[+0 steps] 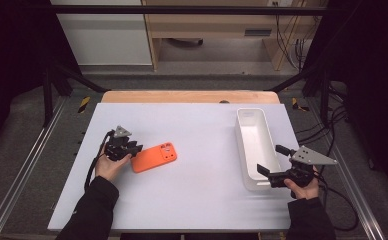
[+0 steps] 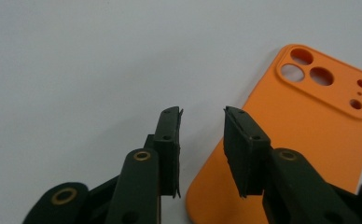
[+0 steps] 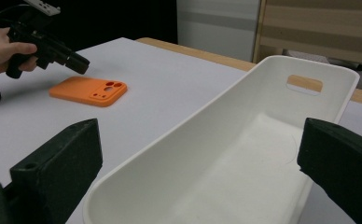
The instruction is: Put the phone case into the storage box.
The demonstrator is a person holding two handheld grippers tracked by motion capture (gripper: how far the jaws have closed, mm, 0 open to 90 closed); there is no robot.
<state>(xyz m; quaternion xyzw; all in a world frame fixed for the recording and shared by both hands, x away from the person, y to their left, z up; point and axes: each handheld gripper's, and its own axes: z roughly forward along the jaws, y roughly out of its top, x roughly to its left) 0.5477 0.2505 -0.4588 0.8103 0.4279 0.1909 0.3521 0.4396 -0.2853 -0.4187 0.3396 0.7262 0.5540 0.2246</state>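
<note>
Orange phone case lies ungrasped on the desk, left of the white bin; left gripper fingers narrowed beside its edge, right gripper fingers spread wide around the bin's near end.

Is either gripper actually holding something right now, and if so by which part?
Nothing is held. The left gripper has its jaws apart at the near end of the orange phone case; the right gripper stands open around the near end of the white bin.
</note>
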